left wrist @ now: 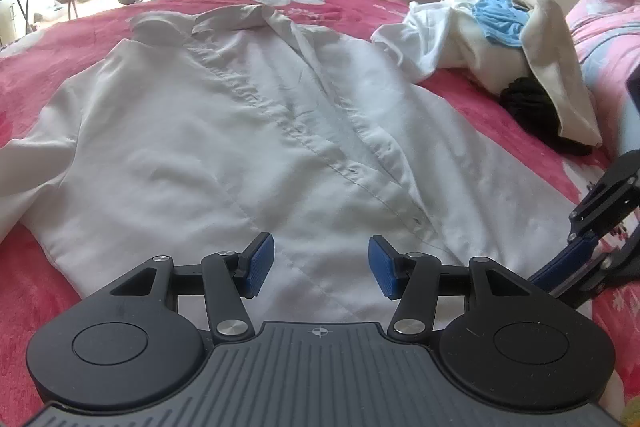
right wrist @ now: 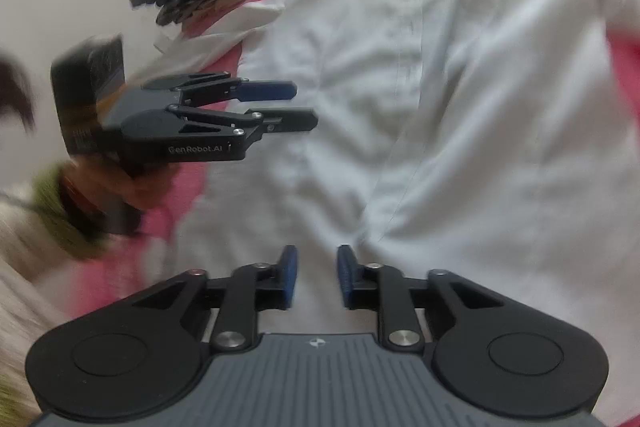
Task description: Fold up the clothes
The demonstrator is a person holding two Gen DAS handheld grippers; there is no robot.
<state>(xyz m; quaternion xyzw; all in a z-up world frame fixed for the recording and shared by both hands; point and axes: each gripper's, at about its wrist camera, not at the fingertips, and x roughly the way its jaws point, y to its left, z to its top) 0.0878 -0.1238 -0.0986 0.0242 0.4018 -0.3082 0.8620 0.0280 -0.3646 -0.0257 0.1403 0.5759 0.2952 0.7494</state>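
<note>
One white shirt (left wrist: 224, 131) flat, creased, collar far; left claw (left wrist: 321, 265) spread, right claw (right wrist: 317, 277) slightly parted.

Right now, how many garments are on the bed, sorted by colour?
White: 3, the spread shirt, a crumpled garment, a cream piece
Blue: 1, crumpled garment
Black: 1, dark garment
Total: 5

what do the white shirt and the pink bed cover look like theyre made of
White shirt: thin woven cloth, likely cotton or a blend, matte; it creases finely along the stitched placket. Pink bed cover: looks like plush fleece, with a fuzzy, soft nap.
</note>
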